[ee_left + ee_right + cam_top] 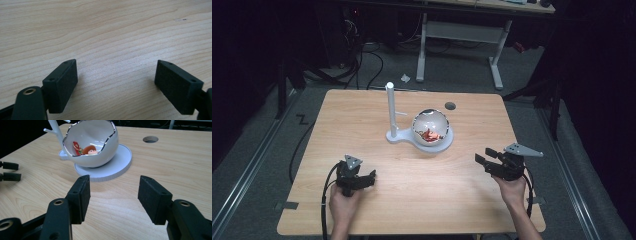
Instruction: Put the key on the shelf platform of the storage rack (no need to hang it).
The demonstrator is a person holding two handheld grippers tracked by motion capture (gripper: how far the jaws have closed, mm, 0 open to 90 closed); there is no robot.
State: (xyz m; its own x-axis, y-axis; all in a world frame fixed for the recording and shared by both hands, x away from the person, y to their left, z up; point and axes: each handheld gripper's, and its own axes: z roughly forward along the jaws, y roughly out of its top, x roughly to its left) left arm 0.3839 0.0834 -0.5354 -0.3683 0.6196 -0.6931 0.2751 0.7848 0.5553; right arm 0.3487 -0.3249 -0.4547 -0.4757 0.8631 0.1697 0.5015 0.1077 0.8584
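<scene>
A white egg-shaped bowl (430, 125) (95, 135) with a jagged silver rim sits on the round disc of a white stand (394, 136) (120, 162), near the table's middle. Small red and orange items (85, 150) lie inside it. A white post (389, 107) (56, 130) rises from the stand to the bowl's left. My left gripper (370, 177) (116, 65) is open over bare wood at the front left. My right gripper (482, 156) (114, 180) is open at the front right, pointing at the bowl, a short way from the disc.
The wooden table (362, 115) has a round cable hole (450, 105) (150, 139) behind the bowl. The left gripper's jaw tips (10, 171) show at the left edge of the right gripper view. A white desk frame (462, 35) and cables stand on the floor beyond.
</scene>
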